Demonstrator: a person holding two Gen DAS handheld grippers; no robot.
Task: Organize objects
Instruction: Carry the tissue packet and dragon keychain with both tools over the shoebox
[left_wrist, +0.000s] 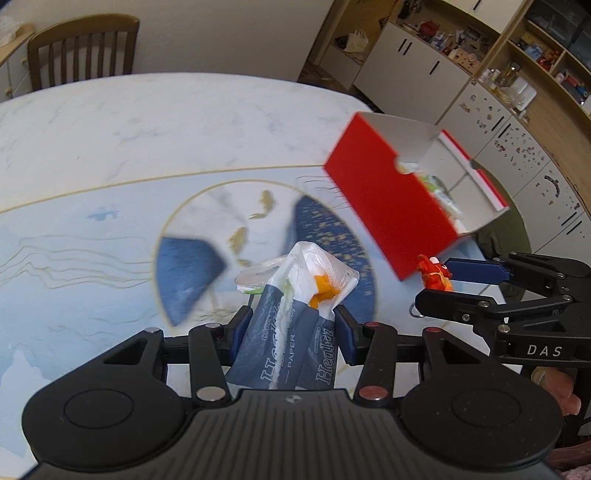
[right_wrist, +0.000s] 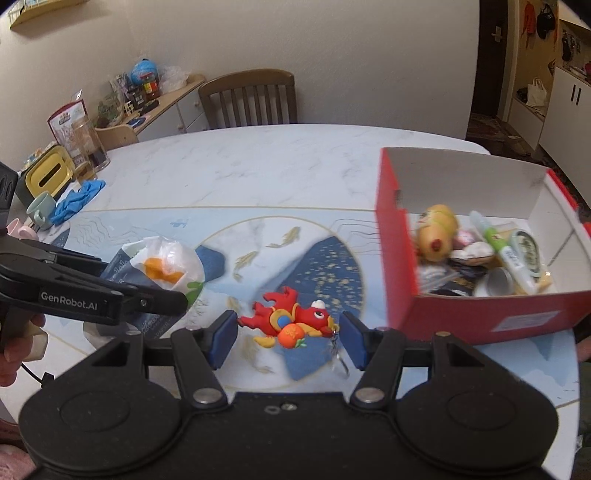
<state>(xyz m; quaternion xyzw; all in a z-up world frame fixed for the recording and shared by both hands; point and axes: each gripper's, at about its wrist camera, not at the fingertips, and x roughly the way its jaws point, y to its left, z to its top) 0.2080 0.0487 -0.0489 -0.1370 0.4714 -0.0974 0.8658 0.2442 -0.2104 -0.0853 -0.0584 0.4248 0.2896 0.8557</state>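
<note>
The left gripper (left_wrist: 291, 328) points steeply down over the table (left_wrist: 110, 122), its blue pads pressed in on a tissue pack (left_wrist: 291, 321), a grey-blue wrapper with white print whose torn white top shows an orange patch; the pack stands up between the pads, lifted above the round blue-and-gold picture on the table mat (left_wrist: 74, 236). In the right wrist view the same pack (right_wrist: 162, 269) sits at the tip of the left gripper's black fingers (right_wrist: 155, 301), which reach in from the left edge, with part of the person's hand (right_wrist: 18, 343) wrapped around the handle below. The right gripper (right_wrist: 288, 334) also tilts downward and pinches a red toy keychain (right_wrist: 291, 321) lengthwise, one pad at its tail and the other at its head, a metal ring (right_wrist: 341, 363) dangling beneath the right pad; the toy hangs clear of the mat. From the left wrist view the right gripper (left_wrist: 436, 278) comes in from the right edge, level with the left one, the toy (left_wrist: 434, 275) at its tips. Just right of both grippers sits an open red box (right_wrist: 491, 321) with white inner walls, already holding a yellow figure, a green-and-white tube and other small items
</note>
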